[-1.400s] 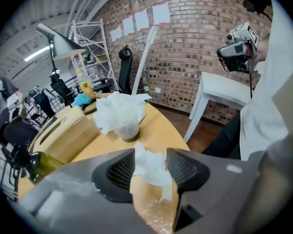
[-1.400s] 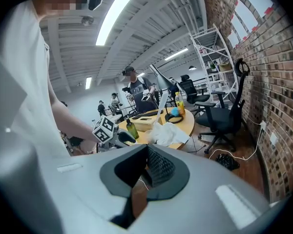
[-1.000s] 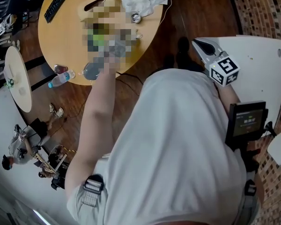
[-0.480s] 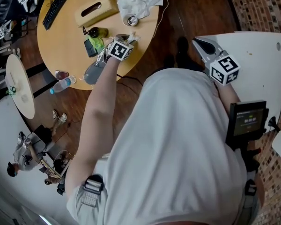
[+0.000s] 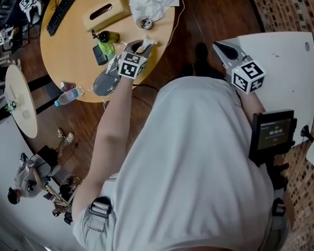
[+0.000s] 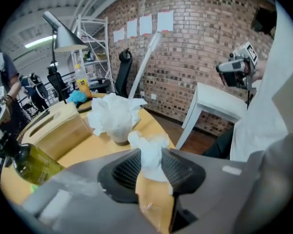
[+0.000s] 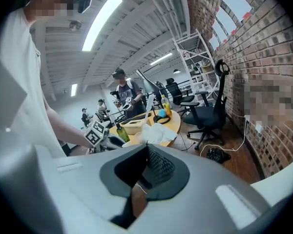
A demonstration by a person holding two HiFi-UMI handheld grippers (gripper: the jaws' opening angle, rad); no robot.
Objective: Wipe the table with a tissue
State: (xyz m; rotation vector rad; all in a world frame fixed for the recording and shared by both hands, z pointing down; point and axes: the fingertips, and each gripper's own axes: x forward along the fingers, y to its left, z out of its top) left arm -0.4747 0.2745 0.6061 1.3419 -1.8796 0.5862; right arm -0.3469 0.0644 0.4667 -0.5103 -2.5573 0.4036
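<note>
We hold the left gripper (image 5: 142, 47) over the near edge of the round yellow table (image 5: 68, 46). Its fingers have just been closing, and they pinch a small tissue (image 6: 151, 152), which stands up white and crumpled between the pads, just above the tabletop. Just left of the gripper a green bottle (image 5: 107, 36) lies on its side. Farther off stands a box (image 5: 105, 10) with a slot in its top. Right of the box lies a wad (image 5: 153, 4) of crumpled tissues, with a small can (image 5: 145, 22) at its near side. A keyboard (image 5: 65, 4) lies along the far left edge. We hold the right gripper (image 5: 221, 48) well apart to the right, at the corner of a white table (image 5: 288, 61). Its fingers are closed, with nothing between them.
</note>
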